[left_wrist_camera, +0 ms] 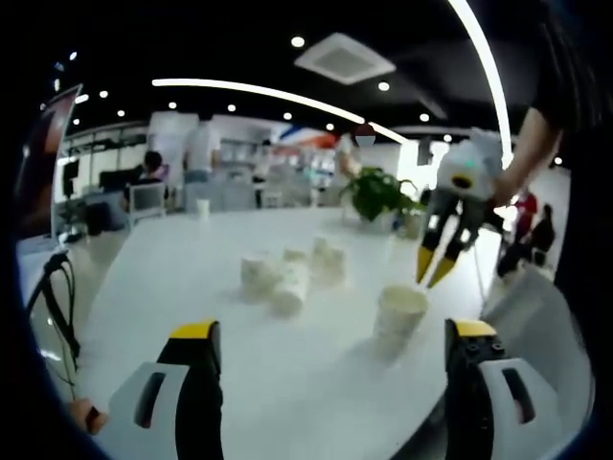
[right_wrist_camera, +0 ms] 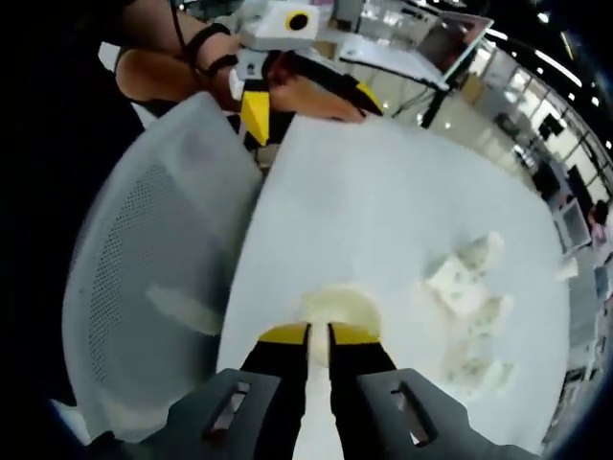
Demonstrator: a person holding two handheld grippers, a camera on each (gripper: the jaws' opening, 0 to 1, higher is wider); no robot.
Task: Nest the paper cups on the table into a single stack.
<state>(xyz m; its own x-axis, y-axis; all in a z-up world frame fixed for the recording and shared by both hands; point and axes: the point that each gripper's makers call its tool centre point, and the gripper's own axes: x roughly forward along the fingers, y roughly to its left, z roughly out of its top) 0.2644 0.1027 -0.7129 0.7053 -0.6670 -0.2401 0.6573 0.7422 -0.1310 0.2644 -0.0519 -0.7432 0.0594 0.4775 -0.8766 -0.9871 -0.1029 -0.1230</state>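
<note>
While I steer from afar, the white table [left_wrist_camera: 192, 287] spans the middle of the left gripper view, and a grey mesh chair [right_wrist_camera: 144, 268] takes the left half of the right gripper view. In the left gripper view the scattered paper cups [left_wrist_camera: 287, 278] sit just left of centre, several tipped over and touching; one upright cup [left_wrist_camera: 399, 313] stands apart, lower right of centre. The right gripper [left_wrist_camera: 441, 264] hangs just above that cup, its yellow tips nearly together; in its own view the jaws pinch close at the cup's rim [right_wrist_camera: 337, 309], though I can't tell if paper is between them. The left gripper [left_wrist_camera: 330, 383] stands wide open, holding nothing, at the bottom of its view. My worry: a thin rim pinch could crumple the cup or let it slip, and a swing toward the pile might scatter the tipped cups.
</note>
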